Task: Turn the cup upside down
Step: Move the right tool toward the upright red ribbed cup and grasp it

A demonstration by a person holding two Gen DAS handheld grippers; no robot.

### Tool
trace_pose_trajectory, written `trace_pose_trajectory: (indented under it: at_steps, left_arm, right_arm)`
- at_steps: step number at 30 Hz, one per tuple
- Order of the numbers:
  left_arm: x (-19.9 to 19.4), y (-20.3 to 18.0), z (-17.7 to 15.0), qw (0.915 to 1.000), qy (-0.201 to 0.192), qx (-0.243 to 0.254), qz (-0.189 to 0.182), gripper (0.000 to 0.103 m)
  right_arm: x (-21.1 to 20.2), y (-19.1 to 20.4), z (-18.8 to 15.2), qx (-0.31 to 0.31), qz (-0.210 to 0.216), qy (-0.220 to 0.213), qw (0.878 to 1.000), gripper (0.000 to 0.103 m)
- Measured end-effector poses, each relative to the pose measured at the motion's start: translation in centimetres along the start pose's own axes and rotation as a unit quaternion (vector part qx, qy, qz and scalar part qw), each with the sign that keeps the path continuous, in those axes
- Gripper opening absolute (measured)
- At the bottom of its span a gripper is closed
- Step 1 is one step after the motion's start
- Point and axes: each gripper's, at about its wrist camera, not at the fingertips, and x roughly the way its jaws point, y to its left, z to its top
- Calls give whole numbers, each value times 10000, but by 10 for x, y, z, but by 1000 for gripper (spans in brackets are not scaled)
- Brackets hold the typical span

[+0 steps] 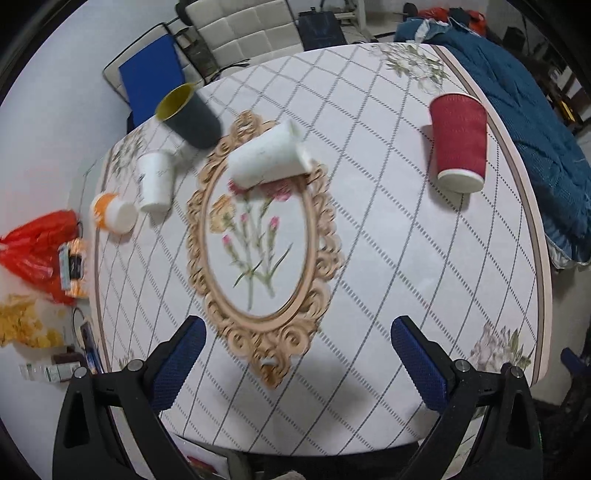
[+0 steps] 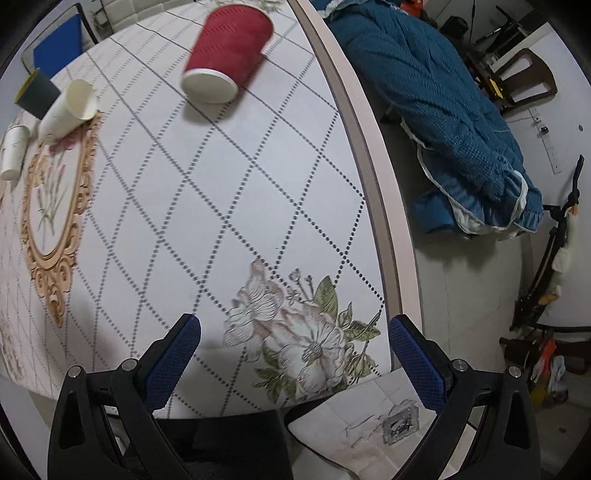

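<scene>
Several cups stand on the patterned table (image 1: 388, 258). A red ribbed paper cup (image 1: 460, 142) stands upside down at the right, also in the right wrist view (image 2: 227, 55). A white paper cup (image 1: 267, 155) with a folded handle stands upside down at the oval's far end (image 2: 68, 109). A dark cup with a yellow inside (image 1: 188, 114) stands mouth up behind it. A small white cup (image 1: 155, 181) and an orange-and-white cup (image 1: 112, 214) stand at the left. My left gripper (image 1: 297, 354) is open and empty above the near table. My right gripper (image 2: 295, 350) is open and empty near the table's right edge.
A blue quilt (image 2: 454, 122) lies off the table's right side. A blue-seated chair (image 1: 151, 77) and a cream padded chair (image 1: 247, 33) stand behind the table. A red plastic bag (image 1: 37, 251) and small items lie on the floor at the left.
</scene>
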Motion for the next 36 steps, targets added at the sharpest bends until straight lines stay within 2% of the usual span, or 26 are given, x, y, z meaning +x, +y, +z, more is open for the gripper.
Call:
trace_pose_trajectory:
  at_steps: [4, 11, 14, 20, 36]
  left_arm:
    - [5, -23, 27, 9998, -25, 220, -31, 103]
    - [14, -68, 85, 9978, 146, 555, -343, 103]
    - [19, -87, 114, 9957, 312, 595, -630, 103]
    - [38, -121, 153, 9926, 558, 740, -784, 103]
    - [98, -183, 182, 9855, 991, 1243, -594, 103]
  right_arm:
    - [10, -12, 12, 97, 26, 56, 9999, 103]
    - [25, -36, 30, 274, 35, 148, 9995, 103]
    - [30, -45, 37, 303, 49, 174, 9994, 103]
    - [40, -60, 50, 397, 129, 236, 9989, 103]
    - [59, -74, 77, 511, 324, 338, 9976, 103]
